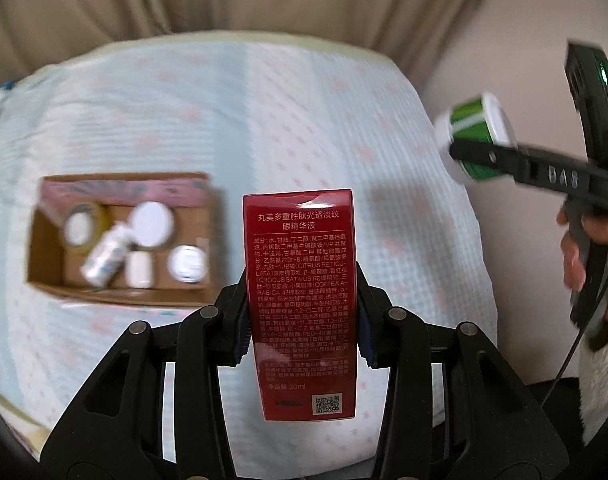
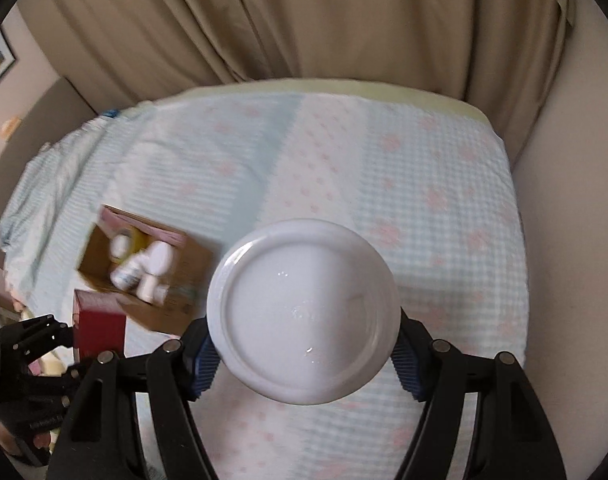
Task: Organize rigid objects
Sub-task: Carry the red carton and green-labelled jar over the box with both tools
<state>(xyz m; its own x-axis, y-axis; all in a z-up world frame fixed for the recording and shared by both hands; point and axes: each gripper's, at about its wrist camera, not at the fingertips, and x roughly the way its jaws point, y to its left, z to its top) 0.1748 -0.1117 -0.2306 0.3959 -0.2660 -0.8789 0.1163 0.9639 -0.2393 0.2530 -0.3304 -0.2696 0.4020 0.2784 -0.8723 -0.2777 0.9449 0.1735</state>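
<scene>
Our left gripper [image 1: 302,322] clamps the red carton [image 1: 304,304] upright; the cardboard box [image 1: 122,240] on the bed [image 1: 304,120] lies toward ten o'clock, nearer this hand. Our right gripper [image 2: 304,354] grasps the white-lidded jar [image 2: 302,310], well apart from it.

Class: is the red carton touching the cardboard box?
Apart. The left wrist view shows bedspread between the red carton, clamped in the left gripper, and the cardboard box.
</scene>
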